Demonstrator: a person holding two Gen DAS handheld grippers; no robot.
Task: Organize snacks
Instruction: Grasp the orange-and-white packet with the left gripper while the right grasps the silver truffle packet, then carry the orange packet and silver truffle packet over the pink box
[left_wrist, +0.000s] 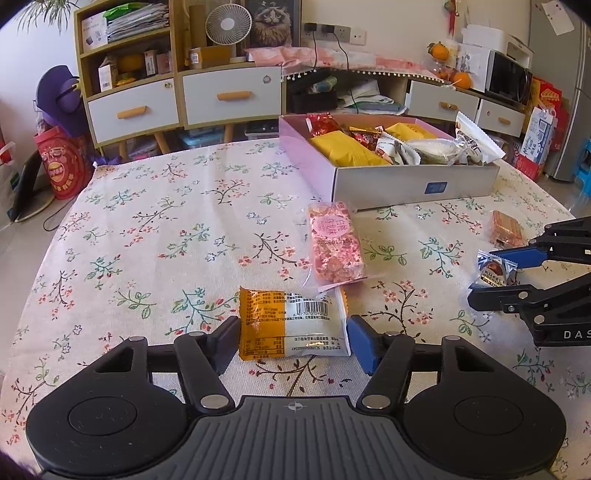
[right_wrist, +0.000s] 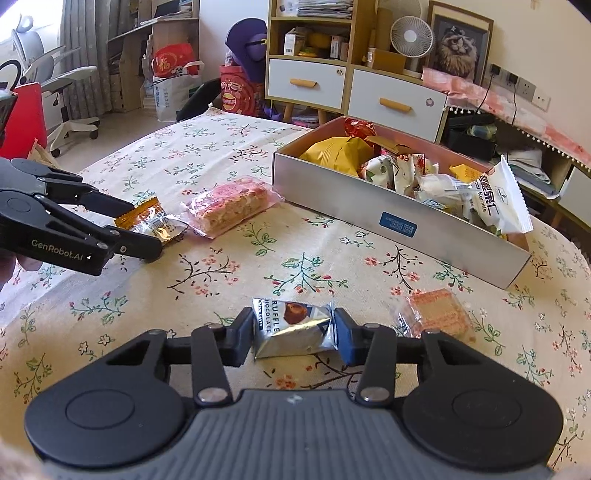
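Step in hand: both grippers closing on loose snacks on the table, likely for transfer to the box; judged mid-task, since two more packets lie unboxed.
Left gripper: lower centre of the left view; fingers clasp the orange-and-white packet at both side edges.
Right gripper: lower centre of the right view; fingers pinch the silver truffle chocolate packet at its sides.
Doing it well: squeeze lightly, as film wrappers crumple and slip; lift clear of the cloth before travelling; carry over the near wall of the box and let go into a gap, not onto the heaped bags.
Box: upper right of the left view; shallow rectangular card tray, pale grey outside, pink inner wall, small blue label; already piled with yellow, red and white pouches.
Pink packet: centre of the left view; clear film over a knobbly pink bar, just beyond the held packet.
Orange wafer packet: right of centre in the right view; flat, square, glossy wrap.
Tablecloth: matte woven fabric, floral print; may drag under sliding fingers.
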